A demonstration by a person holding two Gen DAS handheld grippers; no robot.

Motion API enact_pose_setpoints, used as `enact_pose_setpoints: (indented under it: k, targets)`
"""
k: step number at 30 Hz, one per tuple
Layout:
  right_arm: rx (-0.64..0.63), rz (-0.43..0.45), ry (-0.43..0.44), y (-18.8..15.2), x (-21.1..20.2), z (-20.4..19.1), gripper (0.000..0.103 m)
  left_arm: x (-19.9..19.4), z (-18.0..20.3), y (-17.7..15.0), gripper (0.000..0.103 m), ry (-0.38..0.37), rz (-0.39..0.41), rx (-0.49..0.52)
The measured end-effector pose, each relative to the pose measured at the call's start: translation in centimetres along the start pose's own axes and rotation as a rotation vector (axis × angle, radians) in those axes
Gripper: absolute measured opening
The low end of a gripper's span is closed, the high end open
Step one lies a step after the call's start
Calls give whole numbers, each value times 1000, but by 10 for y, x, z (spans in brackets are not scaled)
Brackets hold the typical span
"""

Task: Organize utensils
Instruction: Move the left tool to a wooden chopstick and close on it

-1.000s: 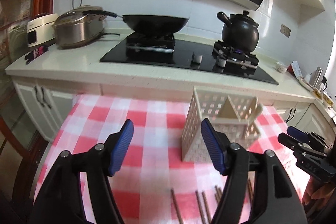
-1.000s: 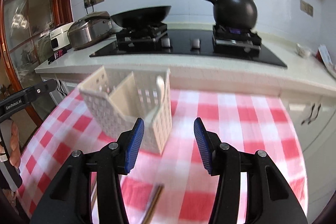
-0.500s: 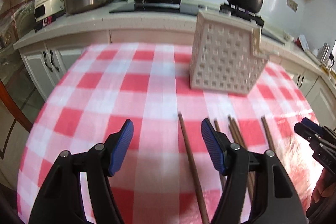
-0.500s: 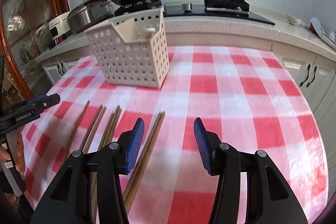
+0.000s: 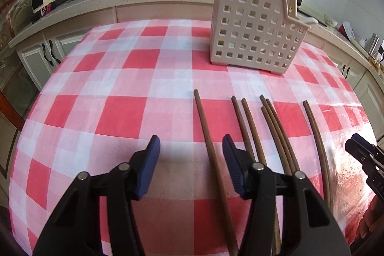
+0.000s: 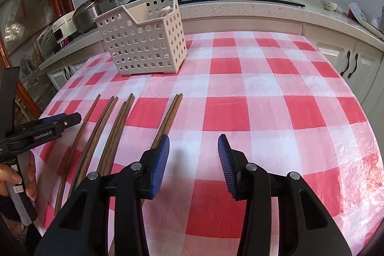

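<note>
Basically, thin dark-brown wooden chopsticks [image 5: 208, 136] lie loose on the red-white checked tablecloth [image 5: 120, 116], near the white perforated plastic utensil basket [image 6: 144, 40]. Light, stiff, prob. roll easily; pinch mid-shaft. Left gripper [image 5: 190, 160] closing w/ one stick between jaws, untouched. Right gripper [image 6: 193, 160] closing on nothing. Near ends cut off; basket contents unclear.

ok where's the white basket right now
The white basket stands upright on the checked tablecloth, beyond the chopsticks, near the counter edge.

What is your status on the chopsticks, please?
Left gripper jaws closing around leftmost chopstick, not gripping. Right gripper jaws closing, empty. Caddy path clear.
</note>
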State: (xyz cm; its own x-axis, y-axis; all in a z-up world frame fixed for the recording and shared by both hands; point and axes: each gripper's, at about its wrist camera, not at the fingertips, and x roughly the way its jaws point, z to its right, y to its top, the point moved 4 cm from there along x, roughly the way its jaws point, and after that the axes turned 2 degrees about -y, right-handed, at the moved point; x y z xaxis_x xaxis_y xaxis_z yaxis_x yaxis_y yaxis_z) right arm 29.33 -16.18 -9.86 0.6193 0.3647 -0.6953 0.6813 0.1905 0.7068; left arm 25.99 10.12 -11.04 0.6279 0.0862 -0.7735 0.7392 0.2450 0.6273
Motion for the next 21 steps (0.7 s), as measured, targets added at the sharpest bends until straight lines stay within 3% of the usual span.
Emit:
enact_pose_setpoints:
  k: [16,21]
  targets:
    - [-36,-23,20,7,12,-5,40,17,6,0,28,42,-16,37]
    - [-24,-50,6,9,21,1,34,19,17,1,20,35,-12,61]
